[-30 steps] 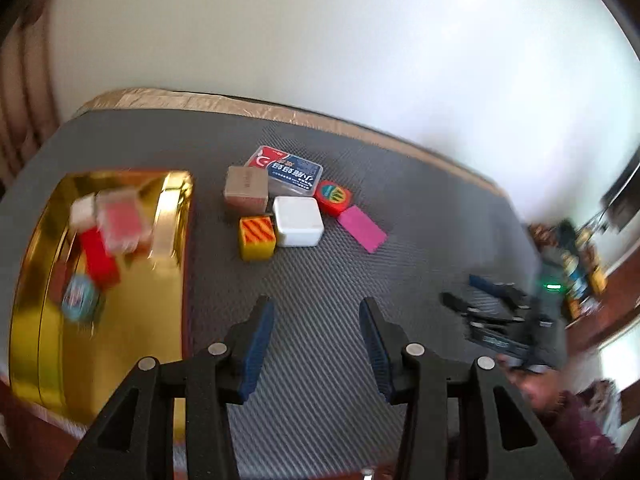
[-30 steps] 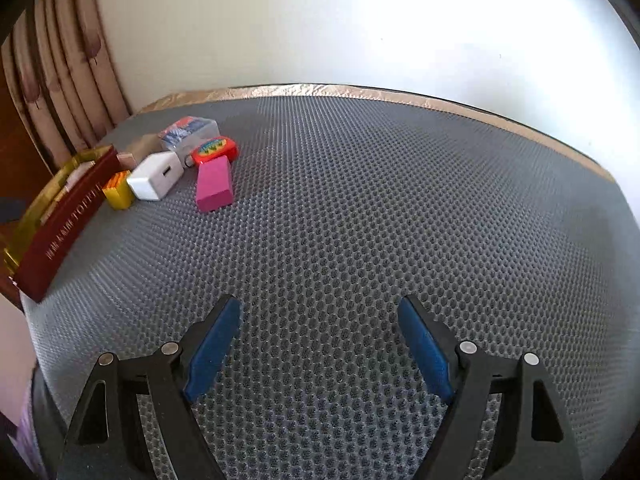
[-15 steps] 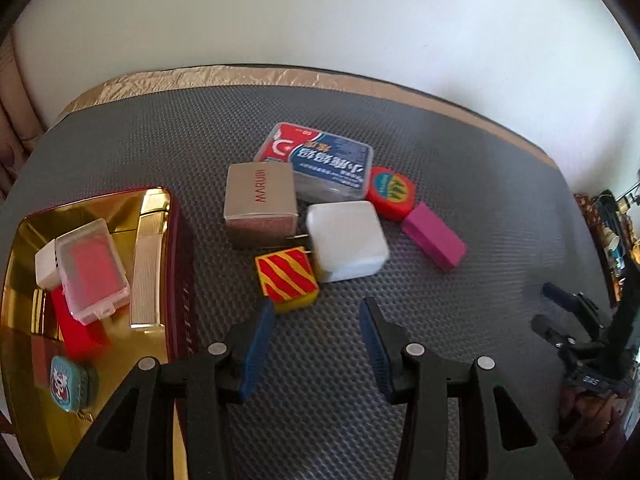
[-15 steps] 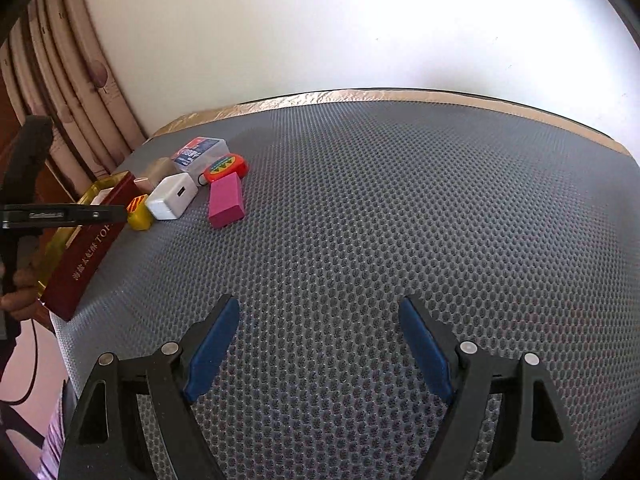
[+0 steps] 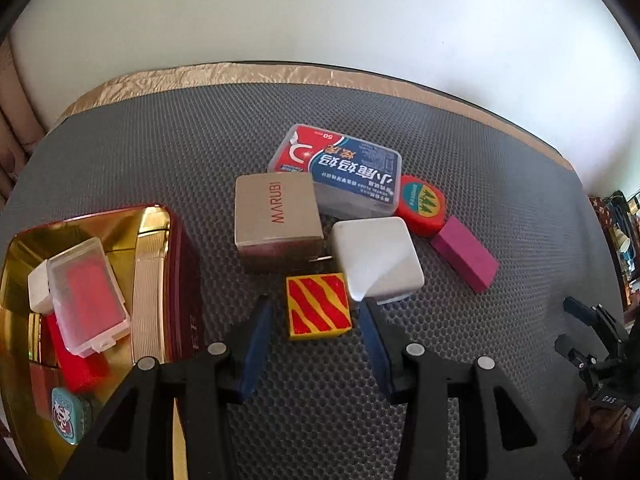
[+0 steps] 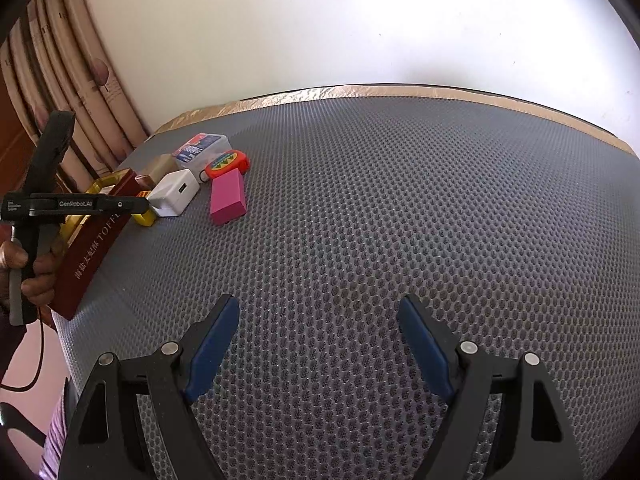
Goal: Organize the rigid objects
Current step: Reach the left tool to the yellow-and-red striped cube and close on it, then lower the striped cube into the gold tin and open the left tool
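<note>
One yellow-and-red striped cube [image 5: 319, 305] is framed, untouched, between the closing left gripper [image 5: 316, 312]; five more items are clustered beyond. The right gripper [image 6: 319, 322] is held released over bare mat [image 6: 400, 208].

Bright daylight, wall [image 6: 440, 20] glare, perhaps overexposed; sharp centre, fisheye-bent dark corners.

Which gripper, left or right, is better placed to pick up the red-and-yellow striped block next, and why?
Left. The left gripper already straddles the striped block, jaws closing around it beside the gold tin. The right gripper hangs open over bare mat, far from the pile.
</note>
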Demonstrator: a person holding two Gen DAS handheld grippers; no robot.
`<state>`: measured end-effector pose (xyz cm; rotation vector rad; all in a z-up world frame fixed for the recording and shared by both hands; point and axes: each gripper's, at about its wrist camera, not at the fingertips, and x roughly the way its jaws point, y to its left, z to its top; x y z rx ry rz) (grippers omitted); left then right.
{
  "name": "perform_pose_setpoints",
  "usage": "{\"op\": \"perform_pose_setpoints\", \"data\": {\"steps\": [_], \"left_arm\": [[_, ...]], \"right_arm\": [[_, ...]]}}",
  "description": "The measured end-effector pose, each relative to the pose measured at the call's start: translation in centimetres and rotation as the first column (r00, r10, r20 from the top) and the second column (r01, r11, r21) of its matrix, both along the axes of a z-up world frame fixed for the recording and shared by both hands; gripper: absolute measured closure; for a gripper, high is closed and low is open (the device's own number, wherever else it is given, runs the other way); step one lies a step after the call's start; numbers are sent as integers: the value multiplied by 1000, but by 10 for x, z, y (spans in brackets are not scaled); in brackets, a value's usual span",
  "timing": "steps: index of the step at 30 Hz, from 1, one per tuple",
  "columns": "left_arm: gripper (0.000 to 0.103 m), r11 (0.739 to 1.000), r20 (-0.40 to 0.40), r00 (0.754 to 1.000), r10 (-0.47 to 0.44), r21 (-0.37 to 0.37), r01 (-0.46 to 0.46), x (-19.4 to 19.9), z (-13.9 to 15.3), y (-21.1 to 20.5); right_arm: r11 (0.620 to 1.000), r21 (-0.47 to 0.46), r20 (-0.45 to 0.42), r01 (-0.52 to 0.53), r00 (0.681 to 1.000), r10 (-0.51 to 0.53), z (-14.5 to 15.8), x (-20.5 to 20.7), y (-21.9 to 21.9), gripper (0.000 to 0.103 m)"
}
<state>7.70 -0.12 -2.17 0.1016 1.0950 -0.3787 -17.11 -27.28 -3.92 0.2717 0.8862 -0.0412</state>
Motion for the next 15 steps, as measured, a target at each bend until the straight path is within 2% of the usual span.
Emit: {"op": "perform_pose_setpoints", "data": {"steps": [2, 3, 6, 8, 15], "left_arm": [[73, 998, 22, 1000, 22, 55, -23, -1, -1, -1], [73, 998, 25, 999, 28, 56, -29, -1, -1, 0], [73, 999, 25, 998, 50, -10, -50, -12, 5, 5], [73, 998, 51, 997, 56, -12, -56, -26, 11, 4], [73, 988, 86, 993, 79, -141, -66, -100, 45, 20]], "right_arm": [[1000, 0, -2, 1, 1000, -1, 0, 0, -1, 23], [1000, 1, -2, 2, 1000, -2, 0, 0, -1, 23], [1000, 4, -2, 5, 1000, -5, 0, -1, 0, 23], [1000, 8, -1, 7, 1000, -7, 0, -2, -1, 23], [1000, 7, -2, 10, 1000, -10, 0, -3, -2, 23]]}}
